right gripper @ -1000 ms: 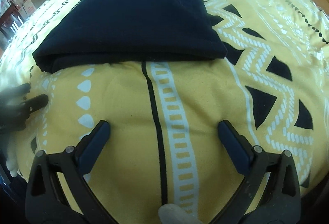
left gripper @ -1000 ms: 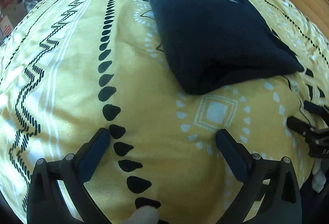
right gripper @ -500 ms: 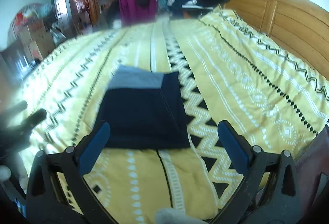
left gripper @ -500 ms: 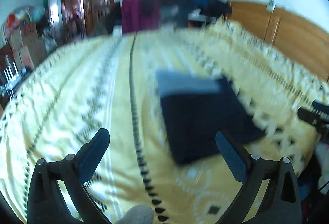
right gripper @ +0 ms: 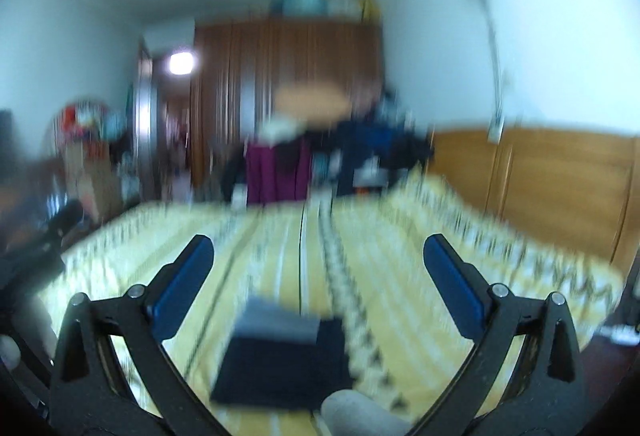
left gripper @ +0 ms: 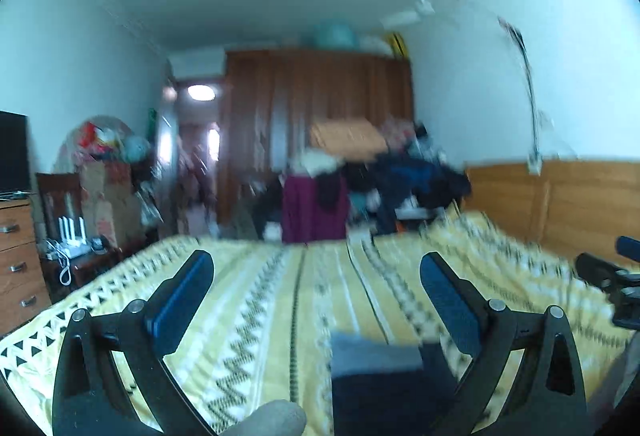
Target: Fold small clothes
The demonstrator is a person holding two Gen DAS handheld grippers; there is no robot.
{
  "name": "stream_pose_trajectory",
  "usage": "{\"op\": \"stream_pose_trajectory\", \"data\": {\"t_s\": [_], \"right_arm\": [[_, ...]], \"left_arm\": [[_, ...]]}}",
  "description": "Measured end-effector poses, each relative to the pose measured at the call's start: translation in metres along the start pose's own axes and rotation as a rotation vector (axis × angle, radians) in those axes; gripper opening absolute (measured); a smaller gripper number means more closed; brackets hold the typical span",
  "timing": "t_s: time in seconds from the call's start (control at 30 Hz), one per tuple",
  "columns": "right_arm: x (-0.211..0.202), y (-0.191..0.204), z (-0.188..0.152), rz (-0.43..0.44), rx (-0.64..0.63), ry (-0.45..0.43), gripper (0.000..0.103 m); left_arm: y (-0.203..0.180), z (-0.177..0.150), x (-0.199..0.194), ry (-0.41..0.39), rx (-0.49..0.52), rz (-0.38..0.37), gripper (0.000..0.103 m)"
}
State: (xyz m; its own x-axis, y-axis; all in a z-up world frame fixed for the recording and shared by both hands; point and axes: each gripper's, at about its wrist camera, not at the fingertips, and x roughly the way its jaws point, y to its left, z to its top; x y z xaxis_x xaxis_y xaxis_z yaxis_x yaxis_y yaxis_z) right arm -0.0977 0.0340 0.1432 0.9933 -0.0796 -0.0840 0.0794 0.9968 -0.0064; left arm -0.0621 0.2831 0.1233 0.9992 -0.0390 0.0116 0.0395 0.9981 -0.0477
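The left gripper point(left gripper: 316, 276) stands with its jaws spread wide and nothing between them. The right gripper point(right gripper: 318, 260) is likewise spread wide and empty. Both point level across the room, above the bed and clear of the cloth.

The folded garment point(right gripper: 282, 358) lies flat on the bedspread point(right gripper: 260, 256), low in each view, nearer than the fingertips and well below them. It is a dark, compact rectangle with a grey band along its far edge point(left gripper: 374, 354). Motion blur hides its seams, so the number of layers cannot be read with certainty.

Handling judgement: the garment is soft, light and limp. It will sag and unfold if lifted by one point. Take hold at two corners of one edge, one gripper per corner, pinching all layers together. The fabric appears matte and is unlikely to slip from the blue pads point(left gripper: 180, 300).

The bedspread is yellow with black and white zigzag bands; it is soft and will yield under pressure. Beyond it stand a dark wooden wardrobe point(left gripper: 320, 108), a heap of clothes point(left gripper: 360, 172), a wooden headboard point(right gripper: 540, 192) and a drawer unit point(left gripper: 16, 260).
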Motion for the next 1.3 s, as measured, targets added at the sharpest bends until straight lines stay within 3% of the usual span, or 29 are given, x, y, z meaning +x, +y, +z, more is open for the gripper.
{"op": "stream_pose_trajectory", "data": {"t_s": [0.07, 0.17, 0.33, 0.5, 0.67, 0.77, 0.9, 1.0, 1.13, 1.3], "right_arm": [[-0.009, 0.0, 0.014, 0.011, 0.021, -0.063, 0.103], [0.0, 0.001, 0.019, 0.039, 0.04, 0.002, 0.103], [-0.009, -0.002, 0.009, -0.019, 0.045, -0.028, 0.103], [-0.011, 0.0, -0.007, -0.004, 0.002, 0.05, 0.103], [-0.018, -0.007, -0.015, -0.024, 0.005, 0.031, 0.103], [-0.021, -0.012, -0.015, -0.011, 0.023, 0.001, 0.103], [-0.013, -0.018, -0.017, 0.02, 0.055, 0.028, 0.103], [-0.002, -0.019, -0.02, 0.037, 0.056, 0.09, 0.103], [0.011, -0.008, -0.033, 0.052, 0.009, 0.159, 0.103], [0.022, 0.011, -0.054, 0.081, -0.025, 0.247, 0.103]], "left_arm": [[0.006, 0.019, -0.014, -0.089, -0.017, 0.024, 0.103], [0.009, 0.042, -0.028, -0.131, -0.022, 0.0, 0.103], [-0.011, 0.058, -0.051, -0.26, 0.086, 0.016, 0.103], [-0.025, 0.068, -0.065, -0.174, 0.043, -0.143, 0.103], [-0.022, 0.064, -0.051, -0.051, -0.039, -0.259, 0.103], [-0.023, 0.058, -0.042, -0.032, -0.024, -0.235, 0.103], [-0.032, 0.043, -0.038, -0.065, 0.059, -0.124, 0.103], [-0.031, 0.026, -0.016, 0.067, 0.113, -0.062, 0.103], [-0.023, -0.025, 0.03, 0.358, 0.177, 0.015, 0.103], [0.001, -0.099, 0.071, 0.667, 0.141, 0.034, 0.103]]}}
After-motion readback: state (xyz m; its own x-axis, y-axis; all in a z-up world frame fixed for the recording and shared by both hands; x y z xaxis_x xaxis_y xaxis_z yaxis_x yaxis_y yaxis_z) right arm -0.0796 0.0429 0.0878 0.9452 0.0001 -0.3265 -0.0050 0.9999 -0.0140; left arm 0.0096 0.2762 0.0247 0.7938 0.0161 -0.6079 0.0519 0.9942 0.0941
